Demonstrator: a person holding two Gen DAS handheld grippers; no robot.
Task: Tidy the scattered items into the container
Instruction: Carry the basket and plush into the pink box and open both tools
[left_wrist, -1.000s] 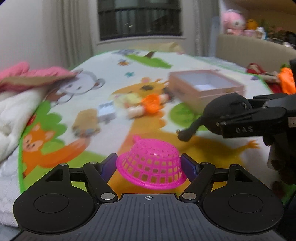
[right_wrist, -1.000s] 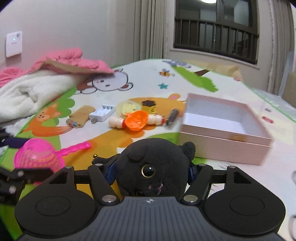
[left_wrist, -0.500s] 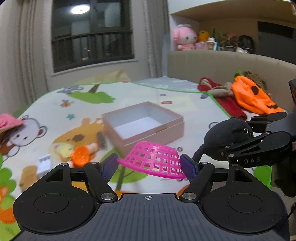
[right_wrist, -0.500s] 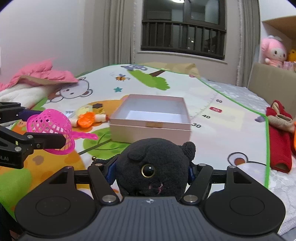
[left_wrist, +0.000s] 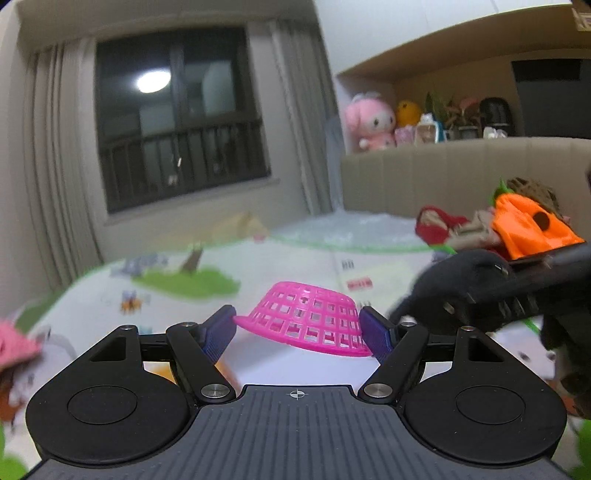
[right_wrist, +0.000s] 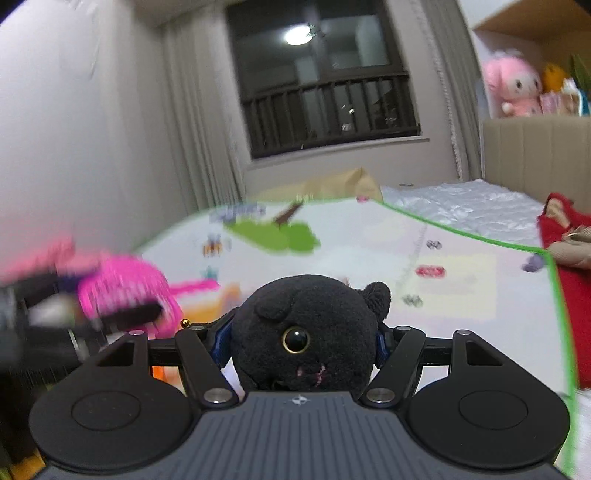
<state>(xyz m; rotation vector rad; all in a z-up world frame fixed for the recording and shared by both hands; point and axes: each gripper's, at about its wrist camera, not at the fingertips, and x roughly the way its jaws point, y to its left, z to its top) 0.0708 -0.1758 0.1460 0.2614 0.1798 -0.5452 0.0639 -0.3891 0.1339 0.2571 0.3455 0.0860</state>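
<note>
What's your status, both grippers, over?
Left gripper shut on pink mesh basket. Right gripper shut on black plush toy. Container not in view. Nothing visibly in the way above the play mat.

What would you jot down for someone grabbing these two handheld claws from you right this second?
Left gripper: shut on the pink mesh basket, held upside down above the play mat.
Right gripper: shut on the black plush toy, also in the air.
The container is not in either view now, so neither item is in it yet.
Left to do: find the container, drop both in; any other scattered items cannot be seen now.
</note>
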